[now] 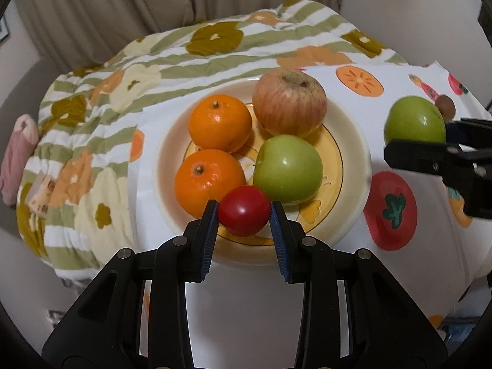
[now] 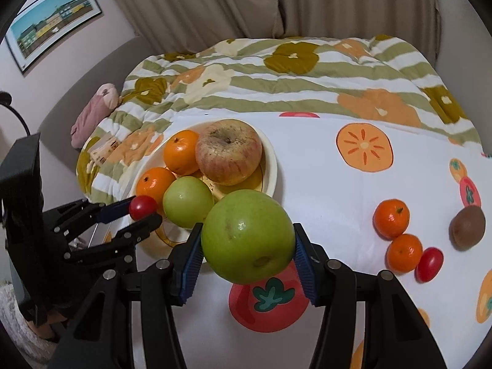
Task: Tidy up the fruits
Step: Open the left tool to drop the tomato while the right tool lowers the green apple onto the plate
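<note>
Red tomato (image 1: 244, 214) — pinched between left fingers (image 1: 210, 233) over plate (image 1: 353, 141).

Home bedroom, quilt (image 2: 307, 86), curtains (image 2: 338, 0), framed picture (image 2: 52, 21)

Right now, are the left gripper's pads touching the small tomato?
Touching. In the left wrist view both blue pads of the left gripper press against the sides of the tomato, with no gap showing, above the plate.
</note>
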Demonstrator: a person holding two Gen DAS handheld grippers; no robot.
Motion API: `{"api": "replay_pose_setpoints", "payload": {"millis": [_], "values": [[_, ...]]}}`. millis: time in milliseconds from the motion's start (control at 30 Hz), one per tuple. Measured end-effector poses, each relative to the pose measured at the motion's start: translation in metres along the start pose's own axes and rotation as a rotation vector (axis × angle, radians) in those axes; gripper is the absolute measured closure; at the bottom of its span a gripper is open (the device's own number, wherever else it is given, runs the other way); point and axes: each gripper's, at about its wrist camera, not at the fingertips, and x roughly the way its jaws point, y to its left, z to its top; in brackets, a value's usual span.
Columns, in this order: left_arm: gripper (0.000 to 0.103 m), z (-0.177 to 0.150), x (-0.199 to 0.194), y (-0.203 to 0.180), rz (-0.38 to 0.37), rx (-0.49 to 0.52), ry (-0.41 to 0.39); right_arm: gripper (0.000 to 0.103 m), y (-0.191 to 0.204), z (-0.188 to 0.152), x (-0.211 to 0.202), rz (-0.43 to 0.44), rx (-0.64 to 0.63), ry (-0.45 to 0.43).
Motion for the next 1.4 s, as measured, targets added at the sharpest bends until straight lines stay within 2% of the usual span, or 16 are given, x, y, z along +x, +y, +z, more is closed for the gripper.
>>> {"api": "replay_pose_setpoints", "payload": {"millis": [233, 333, 367, 400, 467, 500, 900, 1100, 1400], "values": [[0.064, 0.000, 0.001, 0.001, -0.045, 0.025, -0.006, 0.052, 0.001, 0.003, 0.004, -0.023, 0.028, -0.004], [0.060, -0.001, 0.002, 0.000, -0.047, 0.044, 0.003, 0.052, 0.002, 0.004, 0.004, -0.030, 0.031, -0.004], [0.052, -0.002, 0.001, -0.001, -0.049, 0.047, 0.007, 0.052, 0.002, 0.004, 0.003, -0.033, 0.030, -0.004], [0.033, -0.003, 0.000, -0.001, -0.043, 0.048, 0.006, 0.052, 0.003, 0.005, 0.003, -0.035, 0.028, -0.003], [0.007, -0.005, -0.007, 0.000, -0.038, 0.039, -0.019, 0.052, 0.003, 0.006, 0.002, -0.038, 0.021, -0.001], [0.002, -0.005, -0.010, 0.001, -0.039, 0.031, -0.034, 0.052, 0.004, 0.007, 0.001, -0.040, 0.016, 0.000], [0.001, -0.016, -0.031, 0.015, -0.032, -0.051, -0.031, 0.052, 0.015, 0.015, 0.004, -0.039, -0.075, 0.021], [0.000, -0.025, -0.036, 0.024, 0.004, -0.055, -0.025, 0.052, 0.020, 0.017, 0.018, -0.029, -0.144, 0.037], [0.000, -0.035, -0.025, 0.032, -0.035, -0.092, -0.007, 0.052, 0.026, 0.019, 0.042, -0.018, -0.187, 0.034]]}}
